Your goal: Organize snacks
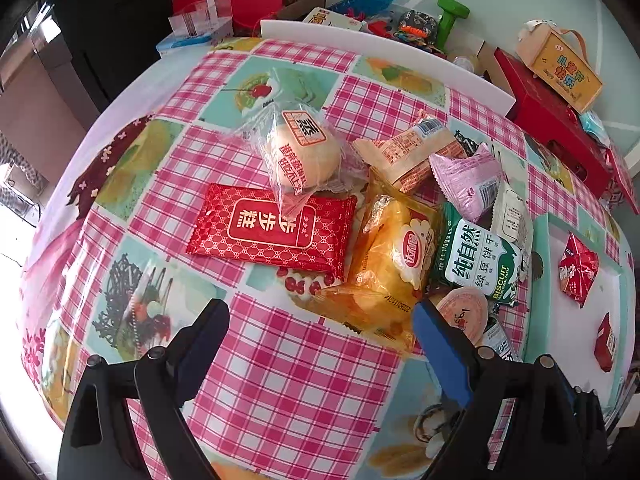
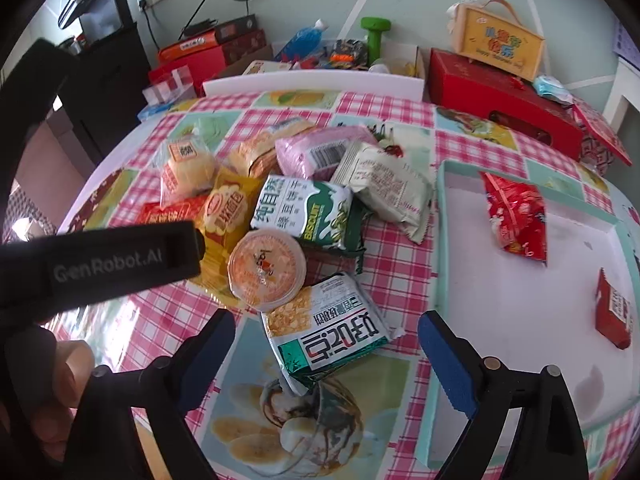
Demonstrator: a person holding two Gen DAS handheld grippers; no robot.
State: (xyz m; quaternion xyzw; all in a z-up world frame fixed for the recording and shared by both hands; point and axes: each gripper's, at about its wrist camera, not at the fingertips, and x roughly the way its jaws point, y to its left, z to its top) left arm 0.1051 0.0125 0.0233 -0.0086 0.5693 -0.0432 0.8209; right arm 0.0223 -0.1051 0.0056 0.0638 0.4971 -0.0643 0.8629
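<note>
A: What carries the items?
B: A counter (image 2: 384,112) under a pink-checked cloth printed with dessert pictures.

A: What lies ahead of the right hand-held gripper (image 2: 326,342)?
B: A green-and-white packet (image 2: 328,328) sits just beyond its fingertips. A jelly cup (image 2: 266,266) lies further out, touching a yellow bread bag (image 2: 228,208) and a green biscuit pack (image 2: 308,210).

A: And to that gripper's right?
B: A shallow teal-rimmed tray (image 2: 440,240) rests on the cloth.

A: Ahead of the left hand-held gripper (image 1: 320,326)?
B: A red cake packet (image 1: 272,228) lies flat, partly under a clear-wrapped bun (image 1: 300,148).
</note>
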